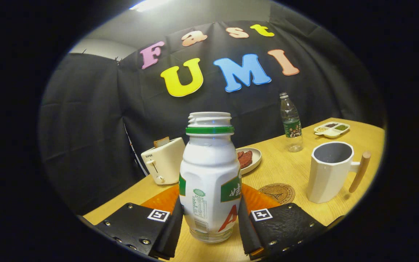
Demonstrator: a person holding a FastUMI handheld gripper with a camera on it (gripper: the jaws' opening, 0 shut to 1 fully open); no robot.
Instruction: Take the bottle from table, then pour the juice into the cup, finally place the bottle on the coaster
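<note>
The desk (289, 171) is a light wood surface that runs back to the black cloth wall of the booth. Nearest on it stands the bottle (209, 174), white, upright and uncapped, with a green ring under its threaded neck and green and red label panels on its body. It sits between the two fingers of the hand-held gripper (209, 225); the fingers are closed in to the bottle's width, one pad against each side of its lower body, so the gripper has hold of it while its base appears to rest on the desk. Behind the bottle an orange mat (256, 198) shows on either side.

To the right, beyond the fingers, stands the cup (331, 174), a white faceted mug with a wooden handle pointing right, its mouth open. Between the cup and the bottle lies the coaster (278, 193), a round brown disc, bare.

Further back on the left is a cream toaster (162, 163) with a slice of bread in its slot. Beside it, a plate (255, 160) holds dark red pieces. A clear water bottle (291, 123) stands near the wall, and a small divided dish (331, 130) lies at the far right.
</note>
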